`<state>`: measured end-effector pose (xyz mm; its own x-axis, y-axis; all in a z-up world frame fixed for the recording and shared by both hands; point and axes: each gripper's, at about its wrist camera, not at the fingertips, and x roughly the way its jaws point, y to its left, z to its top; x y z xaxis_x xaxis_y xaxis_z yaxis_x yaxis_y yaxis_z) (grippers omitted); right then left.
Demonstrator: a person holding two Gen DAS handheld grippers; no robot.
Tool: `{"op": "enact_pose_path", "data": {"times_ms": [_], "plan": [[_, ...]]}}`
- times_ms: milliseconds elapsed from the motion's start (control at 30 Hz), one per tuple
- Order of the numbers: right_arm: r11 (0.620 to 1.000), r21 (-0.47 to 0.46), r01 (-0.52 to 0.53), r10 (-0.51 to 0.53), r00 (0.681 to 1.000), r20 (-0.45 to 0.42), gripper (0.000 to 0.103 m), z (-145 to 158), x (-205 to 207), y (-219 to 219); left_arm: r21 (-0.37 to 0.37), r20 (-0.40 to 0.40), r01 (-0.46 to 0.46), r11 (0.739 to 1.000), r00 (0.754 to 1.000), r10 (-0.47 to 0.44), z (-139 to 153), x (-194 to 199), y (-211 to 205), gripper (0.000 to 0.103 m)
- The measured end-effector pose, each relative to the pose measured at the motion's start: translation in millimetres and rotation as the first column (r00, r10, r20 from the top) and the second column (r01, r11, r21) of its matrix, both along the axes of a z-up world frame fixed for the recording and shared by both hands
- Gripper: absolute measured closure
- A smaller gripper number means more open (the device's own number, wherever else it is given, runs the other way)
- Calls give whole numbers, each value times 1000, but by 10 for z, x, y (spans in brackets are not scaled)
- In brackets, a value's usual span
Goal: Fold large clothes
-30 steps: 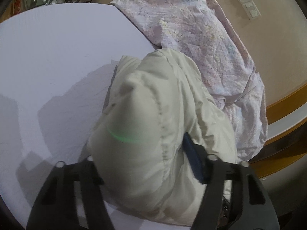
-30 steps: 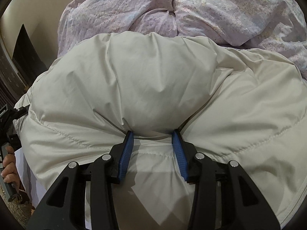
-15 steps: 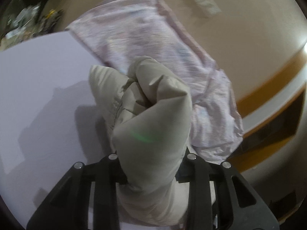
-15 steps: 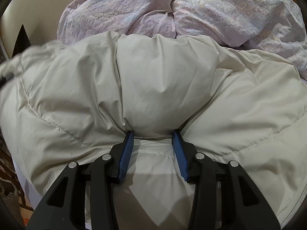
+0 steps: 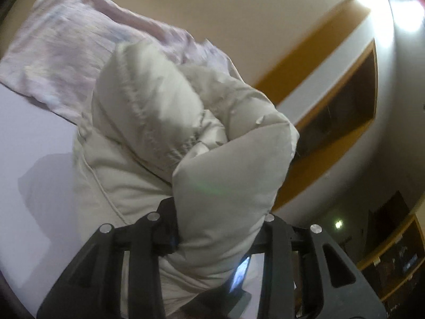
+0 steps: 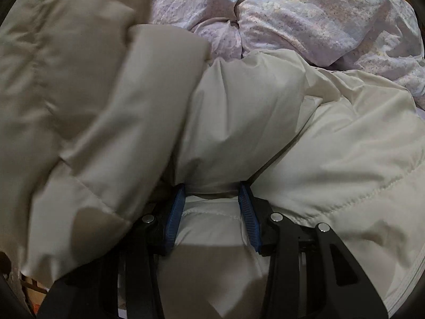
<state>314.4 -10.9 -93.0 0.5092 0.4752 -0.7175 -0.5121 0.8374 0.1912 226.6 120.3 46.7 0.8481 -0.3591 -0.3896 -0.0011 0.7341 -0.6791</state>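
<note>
A thick fold of the cream padded jacket (image 5: 148, 122) was pinched between the black fingers of the left gripper (image 5: 212, 242) and held lifted above the white sheet (image 5: 29, 143), with the bunched fabric bulging out past both fingers; the jaws were opening slightly, though the fabric was seen to be pressed between them. The left wrist view was blurred. Behind the lifted jacket, a crumpled pale pink printed quilt (image 5: 58, 42) was seen lying at the far edge of the sheet, against a beige wall (image 5: 239, 21) crossed by an ochre-trimmed recess (image 5: 342, 111). Wooden shelving (image 5: 398, 263) was visible at the lower right of that view, but anything on it was too small and dim to be made out. In the right wrist view, the jacket (image 6: 305, 138) was spread across most of the frame, and a ridge of it was clamped between the blue pads (image 6: 175, 212) of the right gripper (image 6: 212, 210), the fabric being puckered where it was pinched. A raised, blurred portion of the same jacket was seen hanging over the left side of that view, partly covering the left finger. The quilt (image 6: 305, 18) lay just beyond the jacket, touching it. No brand, label or legible writing could be found on the jacket, the quilt or the grippers in either view.
</note>
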Motion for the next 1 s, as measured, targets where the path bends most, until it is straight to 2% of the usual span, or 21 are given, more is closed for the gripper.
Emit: {"op": "enact_pose_path", "data": {"times_ms": [133, 267, 367, 533, 667, 800, 900, 933, 967, 1000], "plan": [[1000, 29, -12, 11, 1000, 13, 59, 73, -81, -268, 22, -21, 28, 999, 999, -27, -26, 152, -264, 67], [997, 77, 11, -15, 999, 49, 58, 196, -220, -790, 55, -42, 70, 996, 997, -68, -62, 228, -526, 67], [990, 125, 65, -73, 995, 61, 58, 254, -282, -1284, 76, -62, 109, 991, 993, -104, -108, 319, -745, 66], [977, 126, 171, -180, 981, 69, 57, 227, -395, -1815, 87, -110, 198, 976, 976, -188, -270, 514, -1110, 65], [967, 176, 186, -192, 981, 18, 57, 106, -408, -2014, 97, -175, 289, 952, 947, -269, -447, 733, -1502, 65], [958, 199, 208, -216, 976, 18, 57, 10, -491, -2106, 118, -268, 383, 916, 901, -342, -681, 916, -1950, 65], [942, 249, 227, -232, 973, -9, 57, -54, -511, -2201, 120, -324, 435, 892, 867, -379, -783, 1038, -2116, 65], [937, 263, 230, -233, 972, -18, 57, -70, -504, -2221, 122, -331, 437, 891, 864, -379, -772, 1062, -2129, 64], [934, 272, 230, -233, 972, -21, 57, -77, -508, -2232, 125, -335, 439, 890, 863, -379, -751, 1074, -2129, 61], [933, 279, 229, -232, 972, -22, 57, -82, -513, -2239, 118, -331, 446, 887, 860, -388, -708, 1051, -2108, 50]]}}
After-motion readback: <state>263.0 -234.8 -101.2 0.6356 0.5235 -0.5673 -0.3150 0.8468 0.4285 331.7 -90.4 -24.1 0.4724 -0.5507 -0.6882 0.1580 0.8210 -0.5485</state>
